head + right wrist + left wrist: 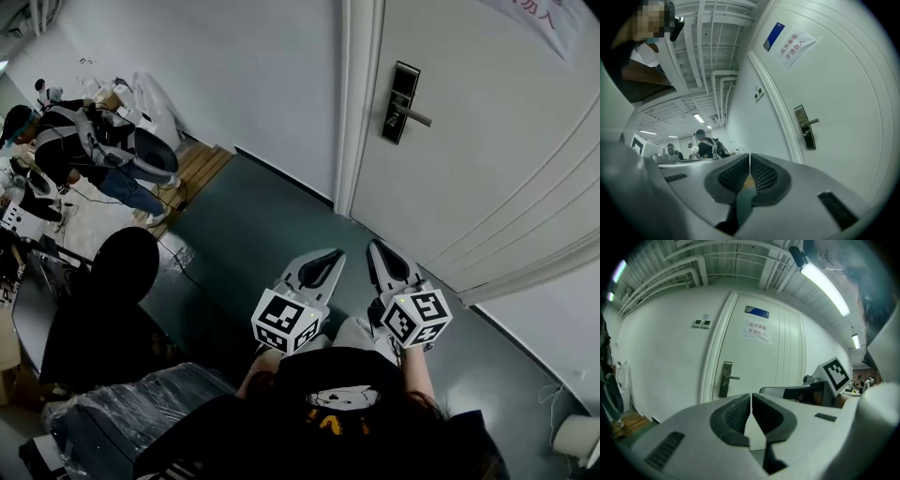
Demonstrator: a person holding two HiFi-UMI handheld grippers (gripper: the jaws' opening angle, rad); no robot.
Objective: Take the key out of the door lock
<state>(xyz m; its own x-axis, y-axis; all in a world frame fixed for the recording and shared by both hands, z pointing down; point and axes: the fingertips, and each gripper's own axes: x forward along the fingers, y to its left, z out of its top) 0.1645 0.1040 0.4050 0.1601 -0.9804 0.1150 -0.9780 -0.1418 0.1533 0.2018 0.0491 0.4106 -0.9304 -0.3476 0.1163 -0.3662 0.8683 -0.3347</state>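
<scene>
Nearest, the left gripper (330, 259) and the right gripper (379, 251) are held side by side close to the person's body, well short of the lock (401, 101) and below it in the head view. Each gripper's own view shows its jaws pressed together with nothing between them, so both are empty. A stretch of dark floor (272, 220) lies between the grippers and the door (497, 159) that carries the lock.

By this layout the task looks to be at its very start. Neither gripper is near the lock, nothing is held, and the reach, the grip on the key and the pull out of the lock all remain to do. Whichever gripper goes in will have to open first.

The lock is a dark upright plate with a silver handle (418, 117) pointing away from the door frame. The key should sit in this plate, probably under the handle, but it is too small to make out in any view. The right gripper view shows a small glint beneath the handle that may be the key, though this is uncertain.

A paper notice (755, 331) hangs high above the lock, and its print is too small to read. Far to the left of the lock, other people (94, 150) stand among equipment that cannot be identified.
</scene>
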